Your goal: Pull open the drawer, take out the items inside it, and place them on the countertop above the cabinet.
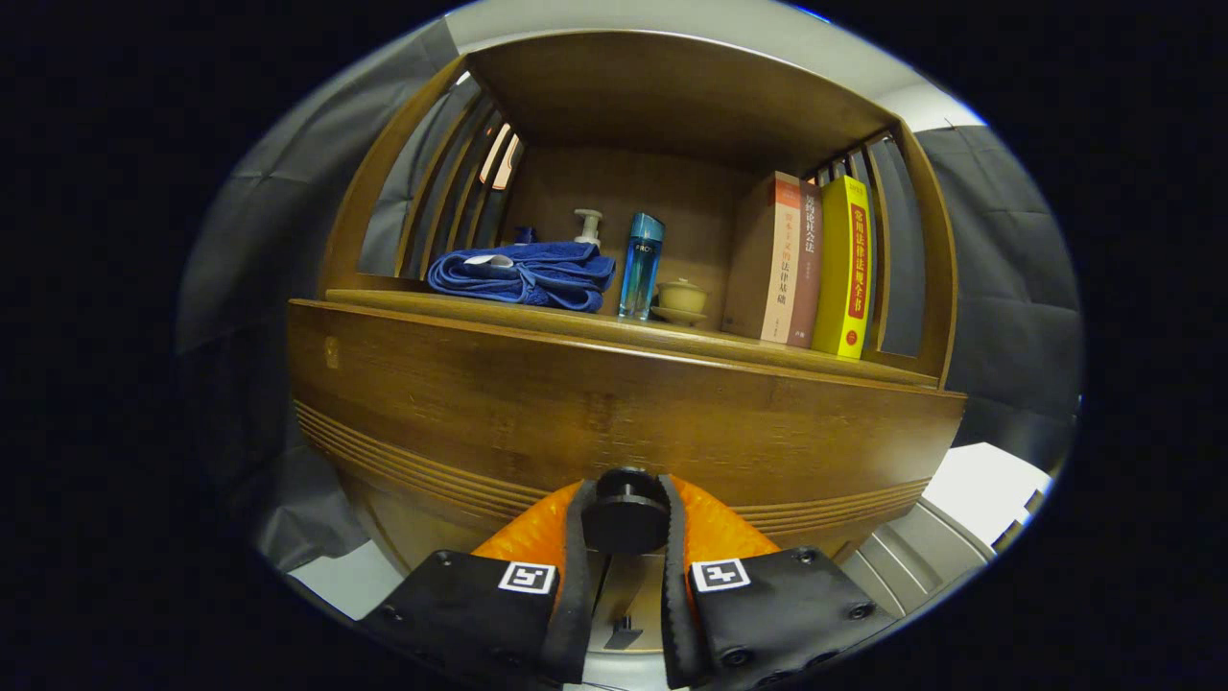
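Note:
A brown wooden drawer front (537, 403) spans the cabinet just ahead of me, flush with the cabinet. Its round black knob (625, 513) sits between my two fingers, and both pads press against its sides. My gripper (625, 523) is shut on this knob. The countertop (614, 331) lies above the drawer, under a wooden shelf hood. What the drawer holds is hidden.
On the countertop lie a folded blue towel (526, 274), a pump bottle (587, 228), a blue bottle (640, 266), a small lidded cup on a saucer (681, 299) and upright books (815, 269). Slatted side panels close both ends.

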